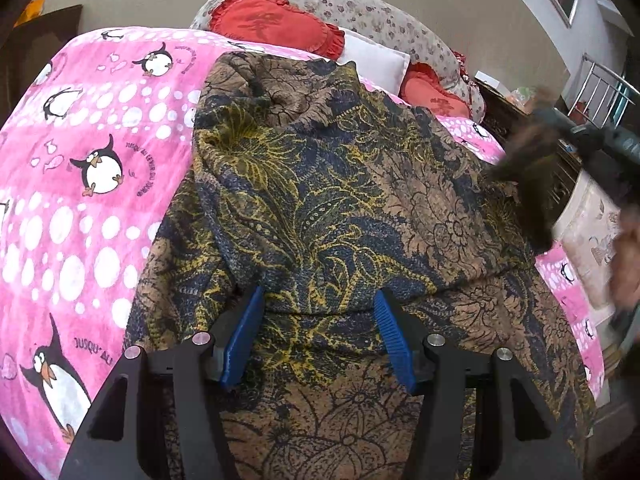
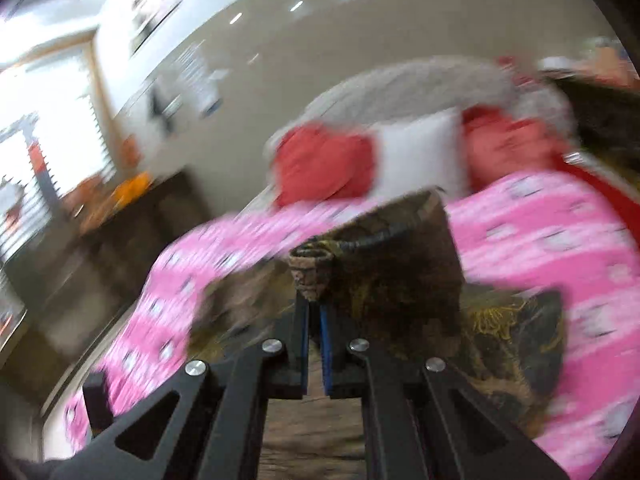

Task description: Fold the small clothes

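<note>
While the brown, navy and yellow floral garment lies spread over the bed, a pink penguin-print blanket is seen beneath it, filling the nine o'clock side of the left wrist view. The left tongs are held wide apart at six o'clock, directly above the garment; a fold edge of the cloth runs across between the two blue pads, and nothing is gripped. At twelve o'clock a red heart-shaped cushion is set against a floral-patterned pillow, with a white pillow just beside it. At three o'clock, blurred, the right tongs are seen with a dark piece of the garment raised off the bed; whether more is held there cannot be told from this view.

In the right wrist view, which is heavily smeared, a bright window is placed at nine o'clock. The right tongs are pressed nearly together at the centre, and a bunched edge of the garment is pinched between the blue pads, with cloth hanging toward four o'clock. The pink blanket lies behind it, and the red cushion and white pillow are seen at twelve o'clock.
</note>
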`<state>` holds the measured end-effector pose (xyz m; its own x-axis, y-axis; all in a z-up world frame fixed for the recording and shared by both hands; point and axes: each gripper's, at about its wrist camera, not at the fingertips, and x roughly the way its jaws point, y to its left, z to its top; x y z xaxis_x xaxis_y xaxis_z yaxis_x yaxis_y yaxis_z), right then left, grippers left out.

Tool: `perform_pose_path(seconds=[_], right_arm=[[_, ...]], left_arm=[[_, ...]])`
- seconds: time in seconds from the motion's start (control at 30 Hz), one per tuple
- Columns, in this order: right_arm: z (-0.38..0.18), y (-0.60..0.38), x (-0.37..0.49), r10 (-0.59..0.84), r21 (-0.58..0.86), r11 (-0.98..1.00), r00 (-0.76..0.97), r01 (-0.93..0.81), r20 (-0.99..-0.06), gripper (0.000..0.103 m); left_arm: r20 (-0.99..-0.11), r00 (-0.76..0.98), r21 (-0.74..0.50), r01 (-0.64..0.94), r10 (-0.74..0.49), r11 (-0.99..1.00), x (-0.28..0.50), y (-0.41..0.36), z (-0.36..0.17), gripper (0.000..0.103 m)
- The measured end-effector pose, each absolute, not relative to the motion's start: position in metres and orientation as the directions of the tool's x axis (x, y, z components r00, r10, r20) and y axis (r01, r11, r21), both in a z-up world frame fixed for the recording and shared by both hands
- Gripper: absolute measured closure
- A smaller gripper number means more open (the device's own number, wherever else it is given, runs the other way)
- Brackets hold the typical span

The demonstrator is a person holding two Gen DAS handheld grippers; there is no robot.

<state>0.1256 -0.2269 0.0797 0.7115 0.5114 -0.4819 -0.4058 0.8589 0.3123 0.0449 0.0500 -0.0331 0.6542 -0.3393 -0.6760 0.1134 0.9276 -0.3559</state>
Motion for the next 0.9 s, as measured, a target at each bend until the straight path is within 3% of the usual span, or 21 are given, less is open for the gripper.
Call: perform_pose_path(seconds=[0.2, 0.3, 0.33, 0.4, 0.43, 0.6, 0.77, 0.9], right_arm=[[-0.022, -0.121, 0.127, 0.523, 0.26, 0.832, 0.538, -0.49, -0.66, 0.098], [-0.047, -0.122, 0.12, 0.524, 0.275, 0.828, 0.502, -0.488, -0.688, 0.095], [-0.045, -0.127, 0.114, 0.534, 0.286, 0.825, 0.507, -0.487, -0.677, 0.092], [-0.035, -0.137, 0.102, 0.498, 0.238, 0.841, 0.523, -0.486, -0.691, 0.062], [-0.033, -0.143, 0.095, 0.474, 0.201, 0.848, 0.532, -0.49, -0.701, 0.057], [-0.04, -0.172, 0.038, 0.333, 0.0, 0.857, 0.552, -0.516, -0.764, 0.055], [-0.043, -0.191, 0.024, 0.279, -0.013, 0.898, 0.593, -0.439, -0.756, 0.042], [-0.049, -0.187, 0.029, 0.259, -0.017, 0.911, 0.604, -0.412, -0.754, 0.035]], left_arm=[[-0.668, 0.654, -0.376, 0.114, -0.354, 0.92, 0.045, 0.053, -0.033, 0.065], [-0.669, 0.654, -0.375, 0.114, -0.354, 0.92, 0.045, 0.053, -0.033, 0.065], [-0.669, 0.654, -0.375, 0.113, -0.353, 0.92, 0.044, 0.053, -0.033, 0.065], [-0.677, 0.652, -0.367, 0.101, -0.341, 0.925, 0.044, 0.053, -0.029, 0.065], [-0.669, 0.659, -0.369, 0.108, -0.344, 0.923, 0.042, 0.052, -0.02, 0.065], [-0.591, 0.66, -0.426, 0.235, -0.465, 0.874, 0.057, 0.028, 0.009, 0.065], [-0.661, 0.548, -0.504, 0.183, -0.513, 0.844, 0.111, 0.014, -0.026, 0.065], [-0.601, 0.557, -0.612, 0.14, -0.573, 0.778, 0.123, 0.023, -0.035, 0.065]])
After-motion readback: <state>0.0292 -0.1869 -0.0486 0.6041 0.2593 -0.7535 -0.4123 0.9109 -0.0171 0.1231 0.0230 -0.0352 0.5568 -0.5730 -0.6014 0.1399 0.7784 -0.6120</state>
